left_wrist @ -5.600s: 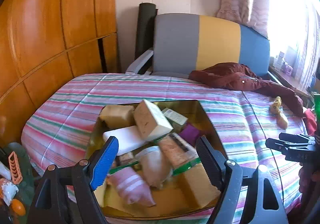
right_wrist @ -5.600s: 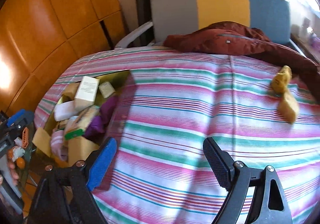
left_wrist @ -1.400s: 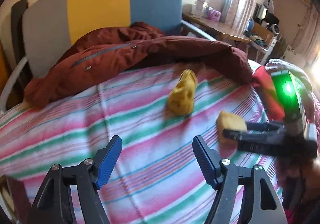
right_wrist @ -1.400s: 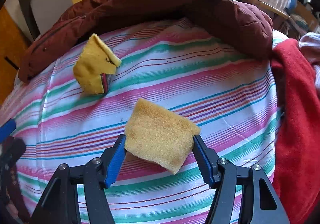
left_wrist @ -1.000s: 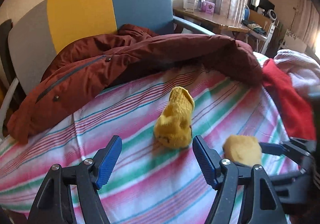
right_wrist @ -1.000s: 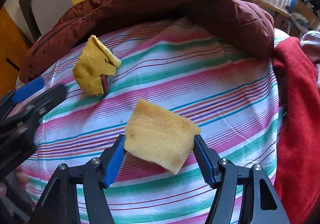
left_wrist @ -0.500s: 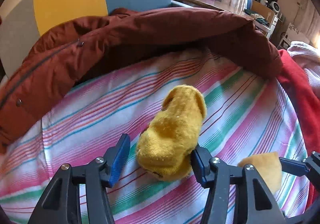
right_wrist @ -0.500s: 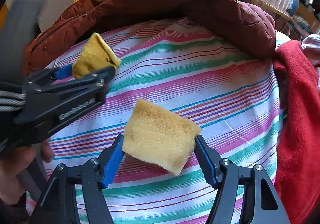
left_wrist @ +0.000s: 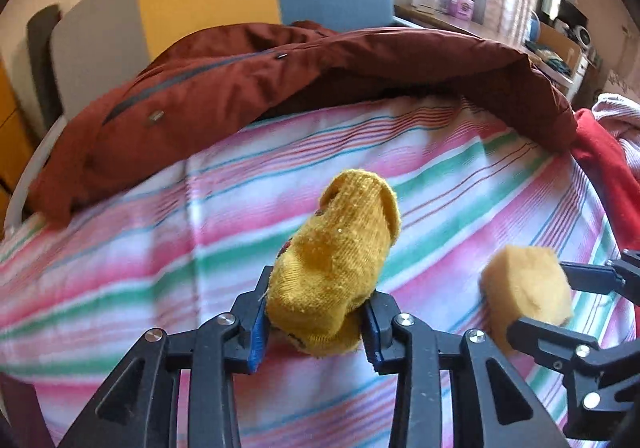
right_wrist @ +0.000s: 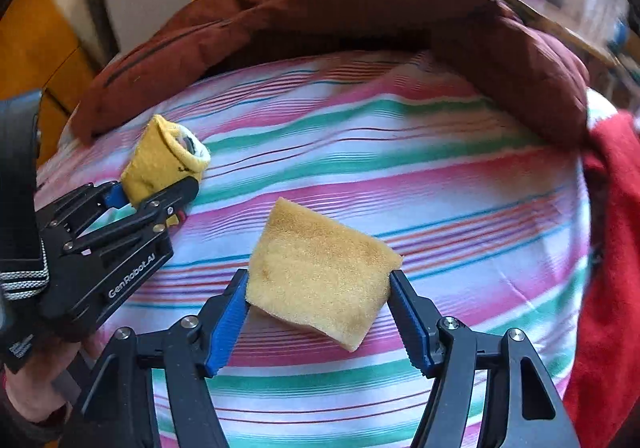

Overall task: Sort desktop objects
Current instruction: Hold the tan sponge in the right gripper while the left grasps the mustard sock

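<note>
- "GenRobot.AI" is the one readable text, in white letters on the black side of the left gripper [right_wrist: 154, 193], seen from the right wrist. It runs along the body behind that gripper's fingers, well back from the tips.
- A small white label sits further back on the same body, near the holding hand [right_wrist: 28, 404]; its print is too small to read.
- The left wrist view shows no legible writing.

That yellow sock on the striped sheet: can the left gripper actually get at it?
Probably yes. The left gripper is already closing around the yellow sock, with nothing between them.
</note>
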{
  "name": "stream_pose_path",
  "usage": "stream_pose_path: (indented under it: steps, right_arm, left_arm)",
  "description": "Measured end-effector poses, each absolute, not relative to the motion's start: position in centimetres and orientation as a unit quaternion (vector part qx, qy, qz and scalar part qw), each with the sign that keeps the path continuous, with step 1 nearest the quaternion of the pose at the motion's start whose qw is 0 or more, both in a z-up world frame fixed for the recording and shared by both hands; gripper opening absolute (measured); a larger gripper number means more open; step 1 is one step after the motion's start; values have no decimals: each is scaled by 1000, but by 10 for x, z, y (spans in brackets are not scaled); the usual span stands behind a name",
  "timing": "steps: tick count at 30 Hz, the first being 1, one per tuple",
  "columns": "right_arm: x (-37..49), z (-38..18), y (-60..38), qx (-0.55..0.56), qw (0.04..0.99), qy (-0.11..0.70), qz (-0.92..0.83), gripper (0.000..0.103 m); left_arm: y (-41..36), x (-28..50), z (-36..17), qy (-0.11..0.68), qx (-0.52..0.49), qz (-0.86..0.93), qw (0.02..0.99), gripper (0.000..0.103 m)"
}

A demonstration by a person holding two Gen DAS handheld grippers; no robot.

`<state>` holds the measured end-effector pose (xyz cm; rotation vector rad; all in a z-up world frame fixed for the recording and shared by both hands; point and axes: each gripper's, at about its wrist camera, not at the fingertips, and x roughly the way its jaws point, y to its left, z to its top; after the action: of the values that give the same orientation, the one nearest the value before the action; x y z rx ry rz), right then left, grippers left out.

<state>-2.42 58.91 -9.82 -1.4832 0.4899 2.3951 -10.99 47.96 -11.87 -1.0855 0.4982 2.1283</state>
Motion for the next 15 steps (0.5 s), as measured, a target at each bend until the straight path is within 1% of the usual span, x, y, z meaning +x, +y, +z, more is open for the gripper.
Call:
stream_pose_path:
  steps: [5,8,9,10,15]
  right_arm:
    - [-47,-108,584,-521,89,137,837,69]
    - [-41,-105,582,-520,75,119,842,69]
    - [-28,-98,566,-517,66,123,844,69]
    - [-29,-96,564,-513,54,127,847,69]
    - [-37,-98,537,-510,-3,93,855,69]
  left_arm:
    - [442,-101,-117,177,-421,830,321,38]
    - [415,-93,-110,162,-420,837,312,38]
    - [409,-92,-109,160,-418,839,309,38]
    - [402,-90,-109,158,-419,840,306,38]
    - [373,-82,-107,147,-420,847,291,38]
